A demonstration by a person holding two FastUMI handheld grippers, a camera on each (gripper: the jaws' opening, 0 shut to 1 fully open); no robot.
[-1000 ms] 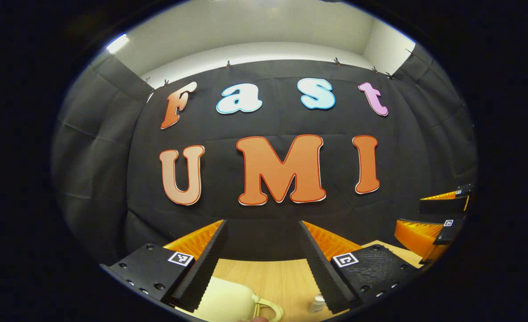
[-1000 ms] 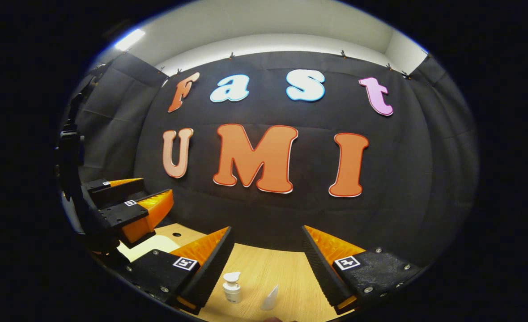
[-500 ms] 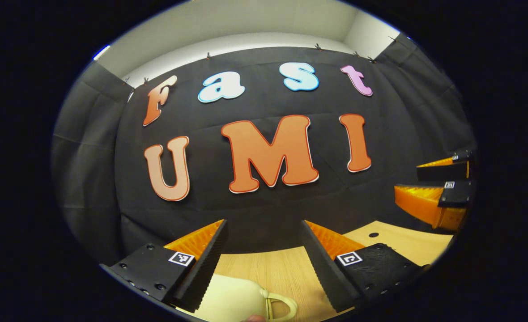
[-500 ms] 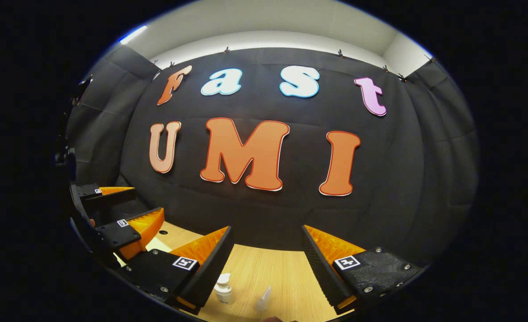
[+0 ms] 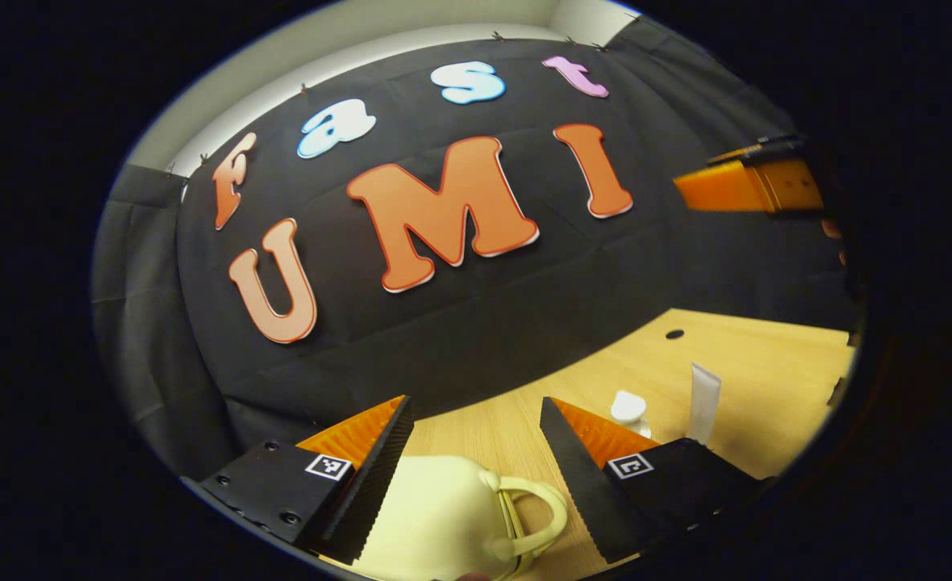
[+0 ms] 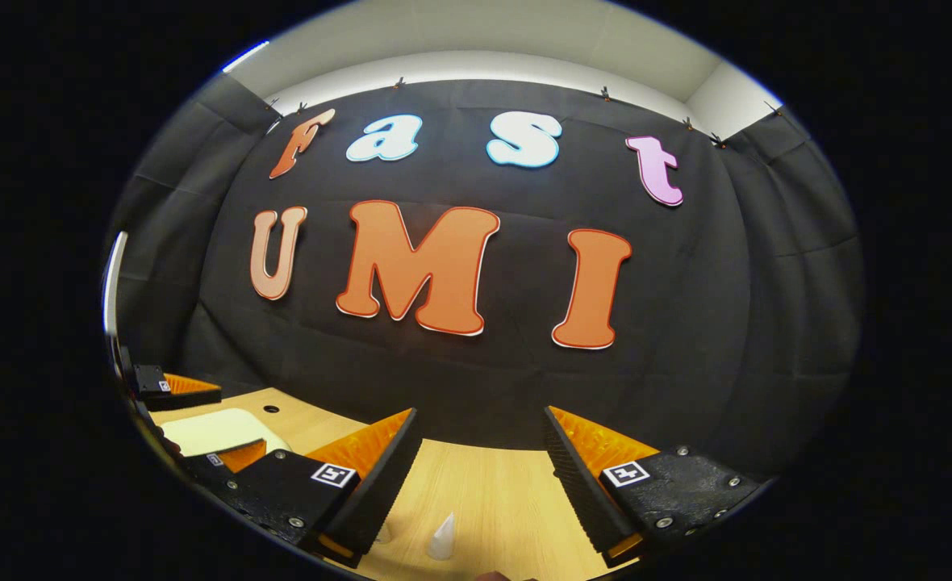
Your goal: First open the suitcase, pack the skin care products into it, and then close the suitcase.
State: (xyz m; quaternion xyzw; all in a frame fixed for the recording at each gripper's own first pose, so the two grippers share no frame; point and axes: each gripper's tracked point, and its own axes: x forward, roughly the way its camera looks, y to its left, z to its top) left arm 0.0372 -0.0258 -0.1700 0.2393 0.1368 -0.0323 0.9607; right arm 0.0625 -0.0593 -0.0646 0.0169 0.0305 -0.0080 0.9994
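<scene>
**Left gripper view: closing in on the suitcase handle, case not yet opened**

Left gripper (image 5: 476, 440) jaws stand wide apart, holding nothing. Pale cream suitcase (image 5: 432, 524) lies shut on the wooden table (image 5: 766, 363), low between the jaws and nearer the left finger. Its looped handle (image 5: 536, 516) sits in the gap, close to the right finger. Beyond the right finger: a white pump bottle (image 5: 628, 407) and a white tube (image 5: 703, 399), just beside each other, upright.

Right gripper (image 6: 480, 452) jaws also apart, empty. The tube's tip (image 6: 442, 539) shows low in the gap between them.

Step in hand, as I judge it: opening the case. Advice:
- Bring the left gripper lower until the handle or lid edge lies squarely between the jaws, then close.
- Where the seam or latch is, I cannot tell from here; find it before lifting.
- The case looks light, so it may slide or tip; brace it with the right gripper.
- Keep the swing clear of the bottle and tube.

Against the frames of a second ago: the left gripper view has tilted and dropped, so more of the case and its whole handle now show. The right gripper view has moved slightly, and the bottle has slid under the left finger.
</scene>
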